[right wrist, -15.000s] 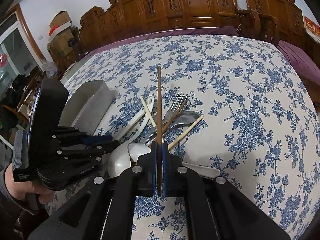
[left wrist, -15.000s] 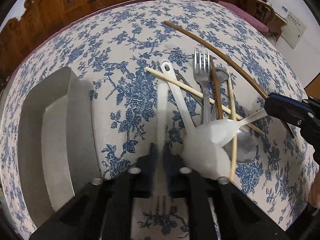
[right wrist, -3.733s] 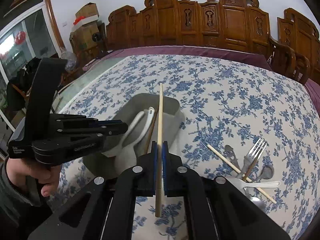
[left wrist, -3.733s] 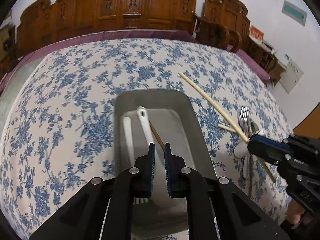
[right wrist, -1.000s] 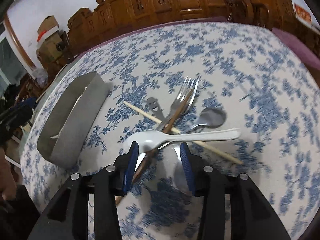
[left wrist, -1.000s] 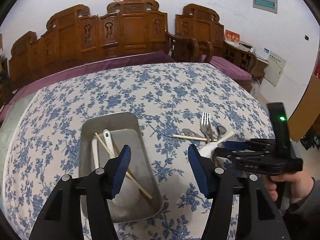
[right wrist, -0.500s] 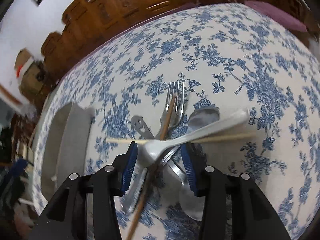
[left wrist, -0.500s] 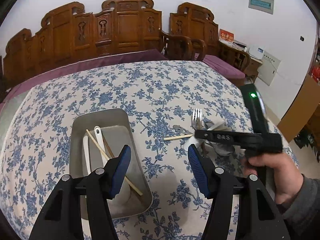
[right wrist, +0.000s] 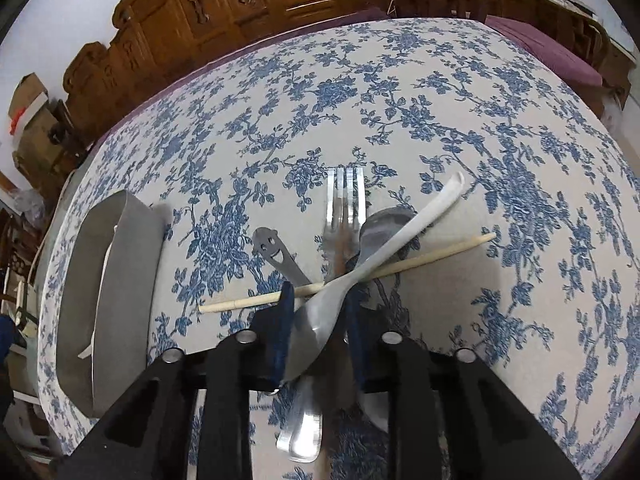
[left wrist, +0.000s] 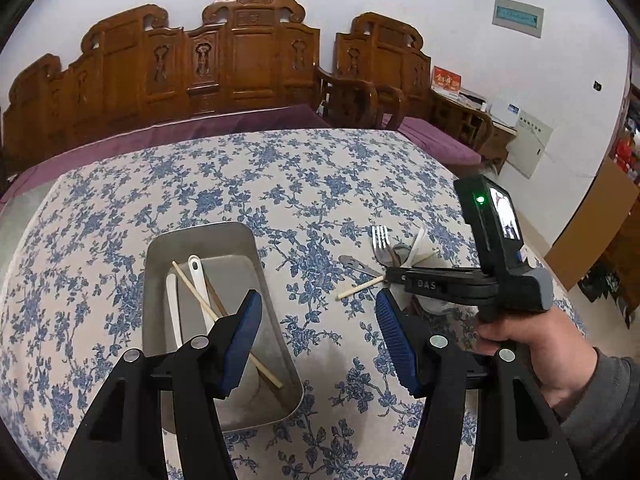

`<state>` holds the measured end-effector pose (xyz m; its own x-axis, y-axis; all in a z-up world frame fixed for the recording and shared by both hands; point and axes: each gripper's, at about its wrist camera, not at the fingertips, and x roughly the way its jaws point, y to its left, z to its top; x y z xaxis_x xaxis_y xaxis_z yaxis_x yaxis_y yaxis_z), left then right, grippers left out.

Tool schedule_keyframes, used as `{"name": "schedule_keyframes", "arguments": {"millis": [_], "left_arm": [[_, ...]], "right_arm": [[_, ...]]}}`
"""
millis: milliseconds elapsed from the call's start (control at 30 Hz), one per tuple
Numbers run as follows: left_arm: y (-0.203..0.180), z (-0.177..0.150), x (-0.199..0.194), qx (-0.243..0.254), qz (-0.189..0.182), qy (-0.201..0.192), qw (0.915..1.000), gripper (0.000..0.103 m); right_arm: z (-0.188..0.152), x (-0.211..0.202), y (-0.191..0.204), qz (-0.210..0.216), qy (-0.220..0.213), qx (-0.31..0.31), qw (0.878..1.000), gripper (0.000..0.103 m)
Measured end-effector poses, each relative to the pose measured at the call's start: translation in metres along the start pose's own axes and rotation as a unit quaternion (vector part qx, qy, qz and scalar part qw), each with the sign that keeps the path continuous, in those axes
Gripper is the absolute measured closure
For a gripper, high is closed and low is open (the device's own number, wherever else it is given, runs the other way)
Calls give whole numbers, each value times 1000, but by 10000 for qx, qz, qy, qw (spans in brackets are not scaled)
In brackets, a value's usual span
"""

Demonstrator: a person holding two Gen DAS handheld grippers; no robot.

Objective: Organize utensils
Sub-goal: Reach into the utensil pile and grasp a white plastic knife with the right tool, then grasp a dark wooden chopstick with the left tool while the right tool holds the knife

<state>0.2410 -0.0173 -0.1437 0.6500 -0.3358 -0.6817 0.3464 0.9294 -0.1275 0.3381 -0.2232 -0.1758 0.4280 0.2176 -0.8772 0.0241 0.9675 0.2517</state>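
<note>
White plastic, the soup spoon (right wrist: 332,300) lies on top of a crossed heap on the flower-patterned worktop (right wrist: 440,100), its bowl between the jaws of the right gripper (right wrist: 318,328), which have just been closing around it; whether the pads already press on it I cannot tell. Beneath it lie a pale chopstick (right wrist: 436,258), a steel fork (right wrist: 346,200), a metal spoon (right wrist: 380,220), a smiley-ended handle (right wrist: 272,250) and a dark stick, all touching. The grey tray (left wrist: 276,332), well apart to the left, already holds two white spoons (left wrist: 200,280) and chopsticks. The left gripper (left wrist: 318,336) hovers just over the tray's near end, jaws spread and empty. The risk, as I judge it, is in the grip: a rounded, slick bowl can squirt out of narrowing jaws, or tip and swing the long handle. The pale chopstick passes under the spoon near the left pad, so it may be caught too, or dragged so the heap scatters. Lifting steeply could also flick the fork beneath.
</note>
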Motion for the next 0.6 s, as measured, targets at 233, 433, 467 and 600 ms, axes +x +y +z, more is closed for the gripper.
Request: {"name": "schedule_keyframes", "arguments": {"millis": [233, 433, 467, 600], "left_arm": [[-17, -10, 8, 184, 77, 122, 9997, 46], [-42, -24, 16, 314, 152, 249, 9991, 46], [-47, -26, 17, 353, 152, 262, 9989, 46], [-67, -32, 30, 524, 120, 382, 9978, 46]], "right_arm": [[-6, -23, -15, 228, -86, -37, 9997, 92], [-7, -42, -38, 612, -146, 41, 9980, 92], [-7, -46, -43, 652, -173, 44, 9977, 92], [-7, -55, -58, 709, -247, -68, 9972, 92]]}}
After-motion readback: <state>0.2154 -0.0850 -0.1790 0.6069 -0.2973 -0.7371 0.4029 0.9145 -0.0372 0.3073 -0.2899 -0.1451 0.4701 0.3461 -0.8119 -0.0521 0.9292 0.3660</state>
